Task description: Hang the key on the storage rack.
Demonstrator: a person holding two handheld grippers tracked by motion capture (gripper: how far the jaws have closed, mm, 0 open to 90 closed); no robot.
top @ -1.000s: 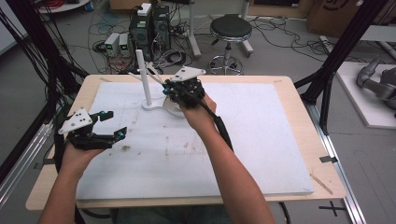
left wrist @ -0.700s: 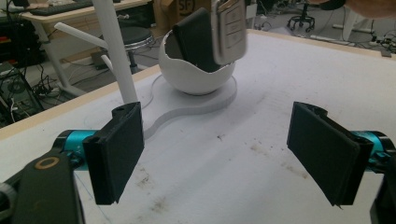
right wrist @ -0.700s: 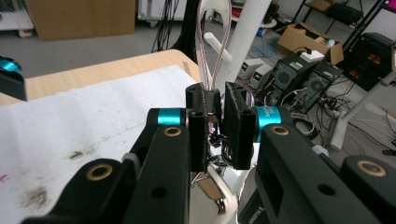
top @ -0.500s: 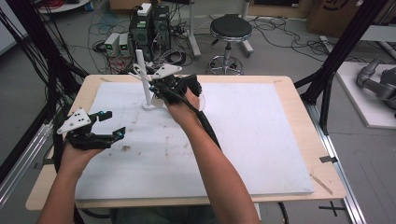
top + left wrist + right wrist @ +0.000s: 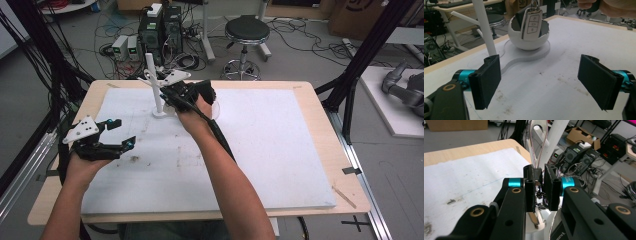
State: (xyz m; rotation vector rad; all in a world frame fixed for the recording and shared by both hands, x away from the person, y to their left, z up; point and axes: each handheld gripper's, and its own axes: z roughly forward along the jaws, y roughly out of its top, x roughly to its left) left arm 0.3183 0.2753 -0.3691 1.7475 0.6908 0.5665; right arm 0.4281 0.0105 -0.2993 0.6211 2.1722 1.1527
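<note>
A: Why is the right gripper sitting so close to the stand?

B: It is pinching the base of a thin cord loop, and the jaws are pressing almost together on it. The loop is rising between them toward a peg on the post. My guess is that it is lining the loop up with that peg. I cannot tell whether the cord is already over it.

A: And where is the key itself?

B: It is standing nearly upright in the white bowl at the foot of the stand. Its lower end is resting inside and its ring is pointing up toward the right hand. That looks to me like it is being carried by its top, not lying loose.

A: What is the key looking like?

B: It is a car fob with a pale face, a chrome edge and three buttons in a column. A dark piece is showing behind it.

A: Is the left gripper doing anything?

B: It is hovering low over the mat, well apart from the stand. Its jaws are spread wide with nothing between them, and they are aiming at the bowl. I think it is waiting clear so that the right hand has room.
</note>
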